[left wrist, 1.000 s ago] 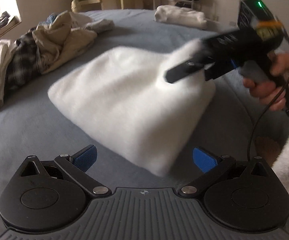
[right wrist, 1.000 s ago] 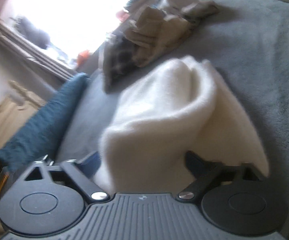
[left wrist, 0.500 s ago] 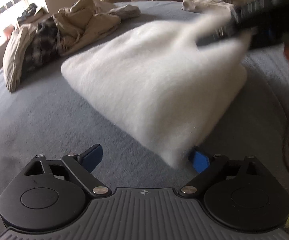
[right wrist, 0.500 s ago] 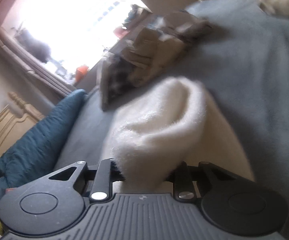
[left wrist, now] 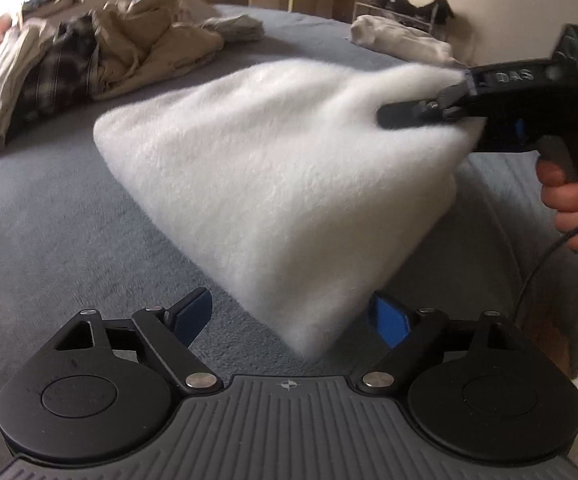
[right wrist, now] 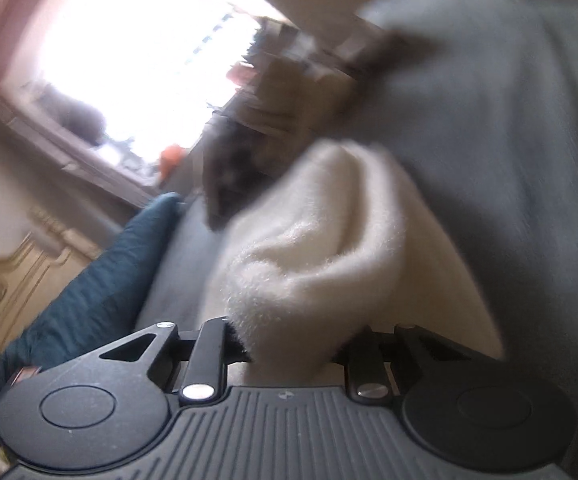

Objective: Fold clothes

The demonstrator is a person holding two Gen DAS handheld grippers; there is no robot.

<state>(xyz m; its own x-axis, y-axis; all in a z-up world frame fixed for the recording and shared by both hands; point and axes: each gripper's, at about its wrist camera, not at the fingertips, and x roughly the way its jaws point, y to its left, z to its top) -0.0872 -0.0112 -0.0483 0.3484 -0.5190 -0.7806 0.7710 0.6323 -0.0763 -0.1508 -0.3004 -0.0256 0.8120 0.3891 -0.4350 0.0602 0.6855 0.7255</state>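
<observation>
The right gripper (left wrist: 405, 114) is clamped on the fleece (left wrist: 273, 176); the left gripper (left wrist: 291, 314) gapes around its near corner. Probably best: pinch that corner, lift evenly.

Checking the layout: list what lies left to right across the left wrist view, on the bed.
Pile of unfolded clothes → white fleece garment → right gripper shut on its far corner → hand on the grip.

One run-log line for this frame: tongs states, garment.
right tongs: shut on white fleece garment, corner lifted | left tongs: open, at near corner, not gripping | surface: grey bed
</observation>
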